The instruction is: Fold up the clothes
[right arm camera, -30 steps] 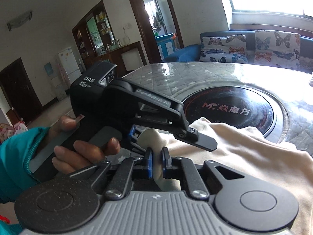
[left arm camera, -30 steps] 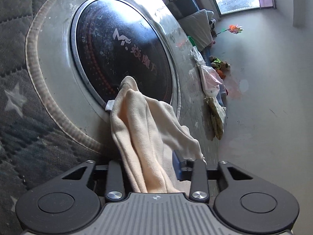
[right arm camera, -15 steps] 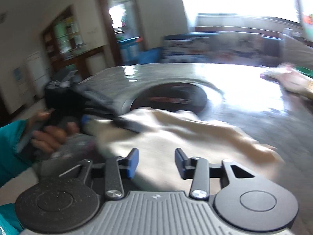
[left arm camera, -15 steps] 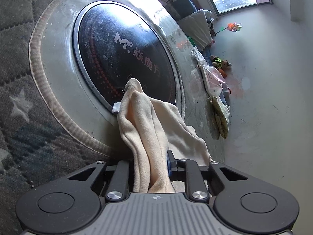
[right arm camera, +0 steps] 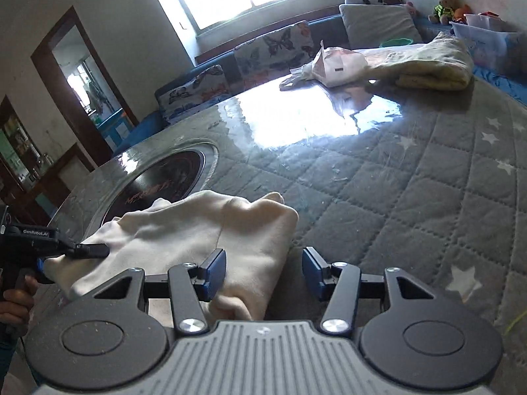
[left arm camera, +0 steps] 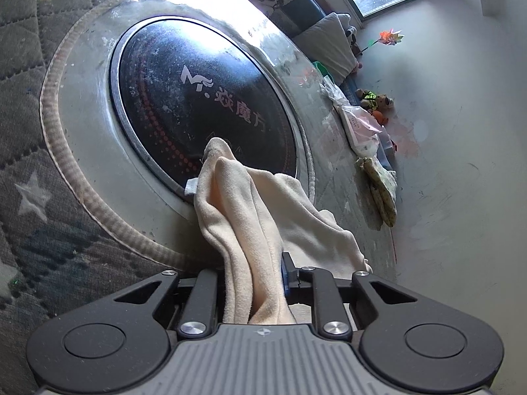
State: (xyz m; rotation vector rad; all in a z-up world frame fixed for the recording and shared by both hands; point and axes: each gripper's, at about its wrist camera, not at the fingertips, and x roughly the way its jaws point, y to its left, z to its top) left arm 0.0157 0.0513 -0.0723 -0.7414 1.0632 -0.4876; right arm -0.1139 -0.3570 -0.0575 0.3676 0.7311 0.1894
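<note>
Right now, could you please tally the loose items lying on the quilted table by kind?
Cream garment, unfolded, left gripper shut on it: 1
Folded pale yellow cloth: 1
Plastic bag: 1
Total: 3

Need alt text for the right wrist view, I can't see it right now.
The right claw is opening over a corner of the cream garment, pads clear of it. At far left the left claw pinches the garment's other end. Behind lie the quilted table, a bag and folded cloth.
</note>
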